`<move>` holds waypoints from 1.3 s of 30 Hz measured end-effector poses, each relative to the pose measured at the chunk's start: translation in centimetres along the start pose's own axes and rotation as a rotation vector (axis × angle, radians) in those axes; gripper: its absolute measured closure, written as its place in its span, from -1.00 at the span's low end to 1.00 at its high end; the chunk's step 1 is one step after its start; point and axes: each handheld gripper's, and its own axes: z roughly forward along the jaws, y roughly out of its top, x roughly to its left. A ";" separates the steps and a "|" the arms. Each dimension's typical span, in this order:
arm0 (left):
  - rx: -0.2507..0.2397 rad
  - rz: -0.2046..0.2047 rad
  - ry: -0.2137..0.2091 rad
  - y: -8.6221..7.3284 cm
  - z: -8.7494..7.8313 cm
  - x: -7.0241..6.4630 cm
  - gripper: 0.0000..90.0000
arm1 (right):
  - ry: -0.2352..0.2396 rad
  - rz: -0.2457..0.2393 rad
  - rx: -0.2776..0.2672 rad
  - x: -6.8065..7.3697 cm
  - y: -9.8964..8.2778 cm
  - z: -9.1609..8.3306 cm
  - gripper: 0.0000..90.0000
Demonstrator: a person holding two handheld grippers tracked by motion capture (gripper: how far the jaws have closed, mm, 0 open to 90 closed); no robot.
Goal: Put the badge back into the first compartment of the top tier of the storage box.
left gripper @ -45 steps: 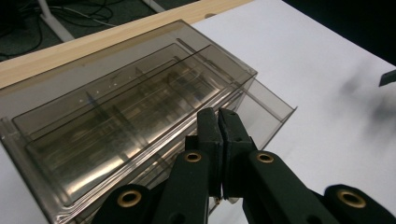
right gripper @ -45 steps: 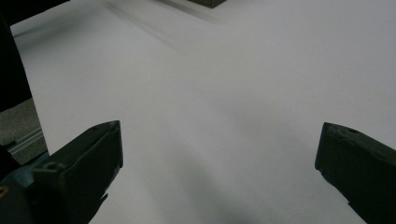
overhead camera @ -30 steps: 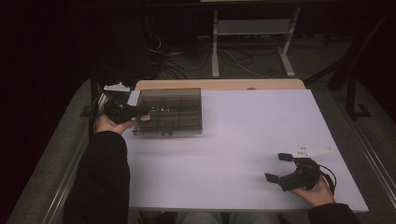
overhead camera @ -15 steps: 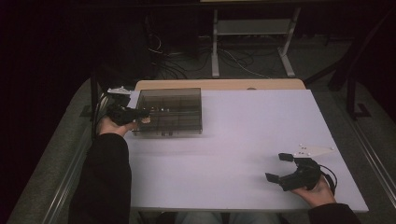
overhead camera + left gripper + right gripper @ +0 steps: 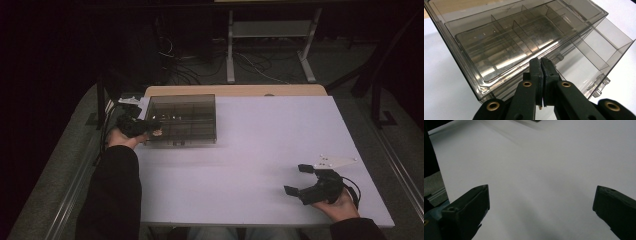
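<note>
Left tongs (image 5: 541, 65) pressed together at the smoky plastic organizer box (image 5: 182, 120); right tongs (image 5: 299, 179) spread apart over the white table (image 5: 260, 150).

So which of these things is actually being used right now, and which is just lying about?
In use:
- smoky clear plastic compartment box
- left gripper, jaws shut at the box's edge

Lying about:
- right gripper, jaws open, over bare white table
- cables on the floor
</note>
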 end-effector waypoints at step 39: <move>-0.123 -0.004 -0.050 0.9 -2.3 -4.8 -0.67 | -0.002 0.010 -0.014 -0.2 0.1 -0.1 -0.99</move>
